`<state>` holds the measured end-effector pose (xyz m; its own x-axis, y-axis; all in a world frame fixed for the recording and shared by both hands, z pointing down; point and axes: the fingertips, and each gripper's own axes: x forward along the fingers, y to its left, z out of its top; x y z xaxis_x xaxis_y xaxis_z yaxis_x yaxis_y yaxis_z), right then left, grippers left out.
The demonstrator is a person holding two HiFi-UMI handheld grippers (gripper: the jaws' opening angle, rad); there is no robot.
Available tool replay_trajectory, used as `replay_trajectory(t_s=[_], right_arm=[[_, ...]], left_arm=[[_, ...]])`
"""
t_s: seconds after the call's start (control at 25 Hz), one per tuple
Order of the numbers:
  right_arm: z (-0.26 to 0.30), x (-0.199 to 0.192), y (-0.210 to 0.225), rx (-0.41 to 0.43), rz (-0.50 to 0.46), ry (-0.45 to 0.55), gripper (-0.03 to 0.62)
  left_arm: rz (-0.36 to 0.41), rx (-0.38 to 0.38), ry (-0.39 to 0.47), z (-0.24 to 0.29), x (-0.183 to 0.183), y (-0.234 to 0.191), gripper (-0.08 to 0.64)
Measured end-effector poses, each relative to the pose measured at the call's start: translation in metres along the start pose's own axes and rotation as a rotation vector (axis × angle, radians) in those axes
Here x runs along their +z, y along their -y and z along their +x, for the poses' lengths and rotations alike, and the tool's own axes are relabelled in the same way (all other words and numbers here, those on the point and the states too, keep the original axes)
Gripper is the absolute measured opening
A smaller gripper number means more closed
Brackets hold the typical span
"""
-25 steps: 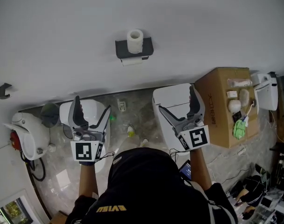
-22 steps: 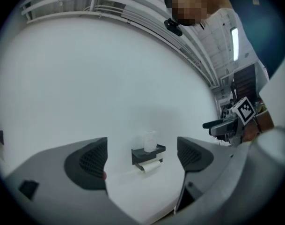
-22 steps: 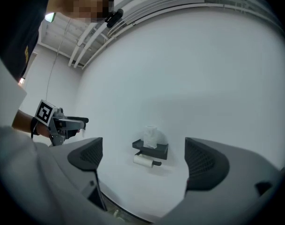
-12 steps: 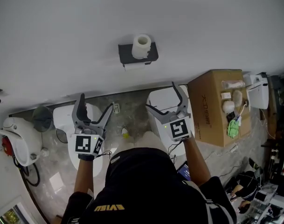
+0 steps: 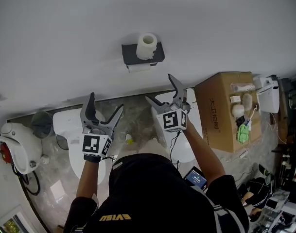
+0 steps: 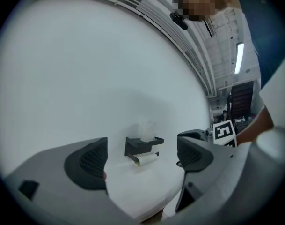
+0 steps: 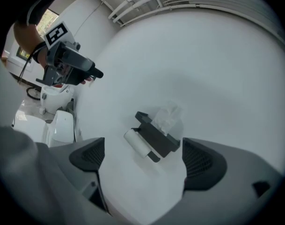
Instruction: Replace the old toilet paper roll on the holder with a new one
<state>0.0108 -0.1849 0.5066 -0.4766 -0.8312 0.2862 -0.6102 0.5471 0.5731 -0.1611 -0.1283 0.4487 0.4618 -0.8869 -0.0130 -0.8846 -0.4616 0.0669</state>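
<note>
A black holder (image 5: 143,54) is fixed on the white wall. A full white roll (image 5: 147,45) stands upright on its shelf, and a thin, nearly used-up roll (image 5: 138,67) hangs on the bar below. The same holder (image 6: 143,146) with thin roll (image 6: 146,159) shows in the left gripper view, and holder (image 7: 157,138) with thin roll (image 7: 136,143) in the right gripper view. My left gripper (image 5: 103,111) is open and empty, below-left of the holder. My right gripper (image 5: 163,90) is open and empty, just below the holder.
Two white toilets (image 5: 70,125) (image 5: 189,144) stand on the marble floor below the wall. A cardboard box (image 5: 220,110) with small items on top sits at the right. A white appliance (image 5: 14,144) is at the far left. The other gripper (image 7: 67,60) shows in the right gripper view.
Both grippers have risen toward the wall; the right one moved left and up, closer under the holder. Both stayed open.
</note>
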Motion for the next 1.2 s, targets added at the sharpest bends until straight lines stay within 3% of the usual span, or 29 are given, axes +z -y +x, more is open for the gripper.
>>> replay_trajectory(t_s=[0.16, 0.4, 0.84, 1.2], right_arm=[[0.025, -0.017, -0.007, -0.007, -0.112, -0.034, 0.491], [0.064, -0.029, -0.009, 0.003, -0.216, -0.072, 0.473], [0.105, -0.06, -0.02, 0.052, -0.406, -0.175, 0.413], [0.115, -0.056, -0.013, -0.001, -0.444, -0.198, 0.342]], left_arm=[[0.003, -0.008, -0.001, 0.005, -0.003, 0.004, 0.476], [-0.03, -0.007, 0.004, 0.003, -0.005, 0.014, 0.474], [-0.019, -0.053, -0.029, -0.003, -0.011, 0.021, 0.474], [-0.062, -0.03, -0.026, -0.011, -0.013, 0.018, 0.474]])
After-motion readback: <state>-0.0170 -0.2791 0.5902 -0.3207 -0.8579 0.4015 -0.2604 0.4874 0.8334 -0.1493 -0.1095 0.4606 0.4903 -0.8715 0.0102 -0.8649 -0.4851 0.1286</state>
